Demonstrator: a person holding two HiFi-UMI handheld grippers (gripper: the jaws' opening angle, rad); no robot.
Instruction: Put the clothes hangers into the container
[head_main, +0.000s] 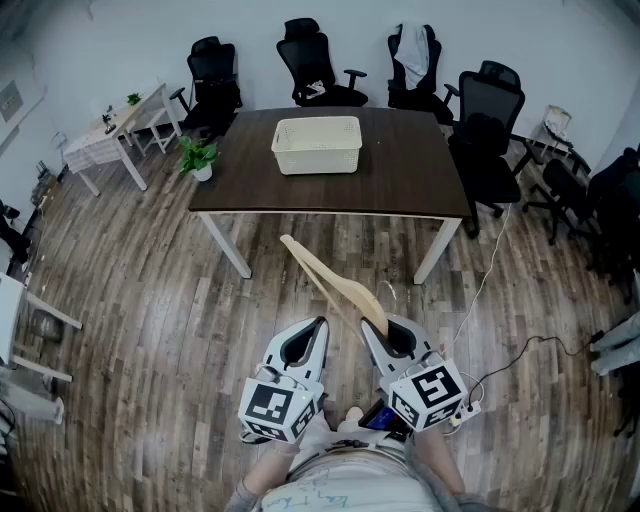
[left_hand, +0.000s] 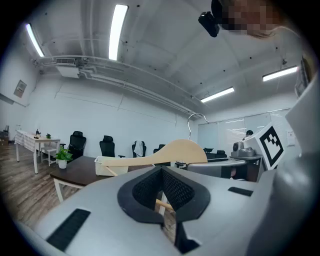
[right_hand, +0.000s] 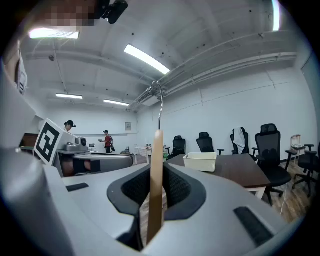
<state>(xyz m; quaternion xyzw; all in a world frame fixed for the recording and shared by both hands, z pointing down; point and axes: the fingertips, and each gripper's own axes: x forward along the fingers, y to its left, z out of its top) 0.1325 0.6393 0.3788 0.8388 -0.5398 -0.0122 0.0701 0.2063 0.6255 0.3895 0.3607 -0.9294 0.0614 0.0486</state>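
Right claw (head_main: 383, 328), lower centre, is clamped on a wooden hanger (head_main: 330, 283) that slants toward the upper left. Left claw (head_main: 318, 326) beside it is pinched together, empty. Basket (head_main: 316, 162) sits on the table (head_main: 400, 170), upper centre.

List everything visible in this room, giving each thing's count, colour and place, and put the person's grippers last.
light wooden clothes hanger with metal hook: one, pale wood, held in front of the table
cream slotted plastic basket: one, cream, on the table
dark brown rectangular table: one, dark top and white legs, mid-room
small potted plant: one, green in a white pot, at the table's left edge
black office chairs: at least five, black, behind and to the right of the table
white side table: one, white, far left
white power strip: one, white, on the floor at right
left gripper: one, grey, shut, empty
right gripper: one, grey, shut on the hanger
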